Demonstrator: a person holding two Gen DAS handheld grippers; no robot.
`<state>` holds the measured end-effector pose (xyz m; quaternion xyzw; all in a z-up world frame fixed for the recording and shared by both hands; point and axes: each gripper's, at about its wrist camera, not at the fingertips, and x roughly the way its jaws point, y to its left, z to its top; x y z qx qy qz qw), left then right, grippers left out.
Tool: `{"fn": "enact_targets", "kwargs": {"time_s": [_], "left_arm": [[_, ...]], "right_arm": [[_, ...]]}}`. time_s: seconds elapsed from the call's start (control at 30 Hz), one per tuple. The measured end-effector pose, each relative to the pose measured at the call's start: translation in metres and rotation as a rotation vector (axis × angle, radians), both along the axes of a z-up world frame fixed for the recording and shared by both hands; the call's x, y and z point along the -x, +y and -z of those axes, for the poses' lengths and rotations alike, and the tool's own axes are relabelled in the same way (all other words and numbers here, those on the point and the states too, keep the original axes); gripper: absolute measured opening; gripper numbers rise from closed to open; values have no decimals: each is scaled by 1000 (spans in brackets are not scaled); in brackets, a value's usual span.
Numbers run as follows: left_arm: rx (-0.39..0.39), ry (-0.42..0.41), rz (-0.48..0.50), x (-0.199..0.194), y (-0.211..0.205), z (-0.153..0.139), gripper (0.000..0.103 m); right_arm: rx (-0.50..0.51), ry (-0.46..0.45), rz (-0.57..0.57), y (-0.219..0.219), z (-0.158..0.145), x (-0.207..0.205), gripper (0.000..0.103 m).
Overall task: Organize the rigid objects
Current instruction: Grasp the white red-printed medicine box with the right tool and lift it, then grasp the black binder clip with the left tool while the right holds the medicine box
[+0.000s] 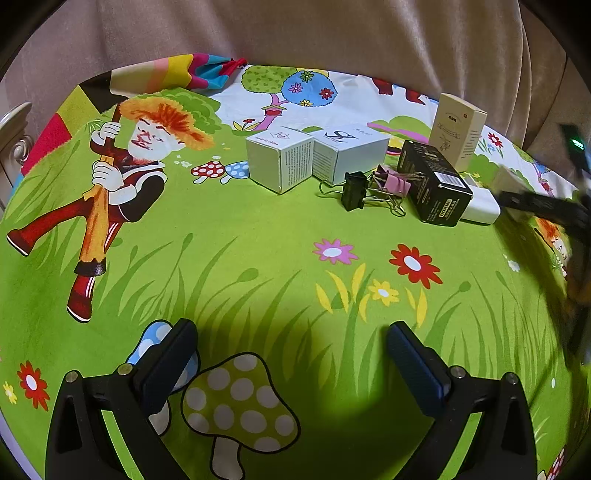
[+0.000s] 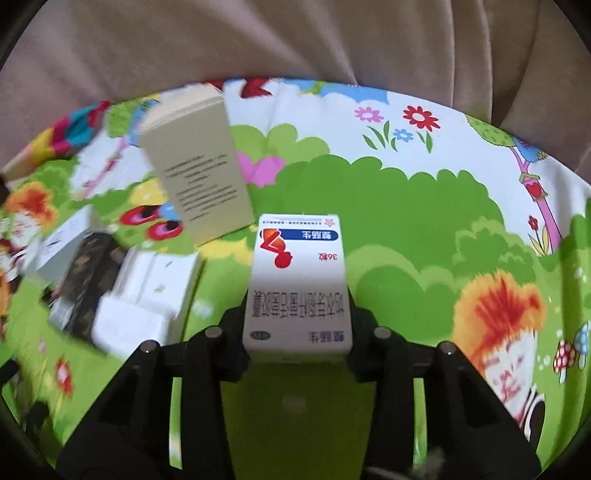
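Observation:
My right gripper is shut on a white medicine box with red and blue print, held above the cloth. My left gripper is open and empty, low over the green cartoon cloth. In the left wrist view, two white cube boxes, a black binder clip, a pink binder clip, a black box, a flat white box and an upright beige box stand in a row ahead. The right gripper shows blurred at the right edge.
The beige box stands left of the held box in the right wrist view, with the white box and black box blurred below it. A beige curtain hangs behind the table. A striped cloth lies at the far left.

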<state>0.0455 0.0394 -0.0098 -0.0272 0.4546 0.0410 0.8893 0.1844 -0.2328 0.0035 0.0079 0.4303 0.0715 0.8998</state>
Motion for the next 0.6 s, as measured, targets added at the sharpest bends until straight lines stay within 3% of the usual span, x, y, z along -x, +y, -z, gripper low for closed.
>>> {"fn": "enact_targets", "kwargs": {"time_s": [0.13, 0.33, 0.6], "left_arm": [[-2, 4, -5, 0, 0, 0, 103], [0, 19, -63, -16, -4, 0, 103], [19, 40, -142, -91, 0, 1, 103]], "right_arm": [[43, -41, -73, -7, -11, 66, 44], [100, -9, -140, -12, 3, 139, 44], [81, -12, -112, -12, 4, 134, 45]]}}
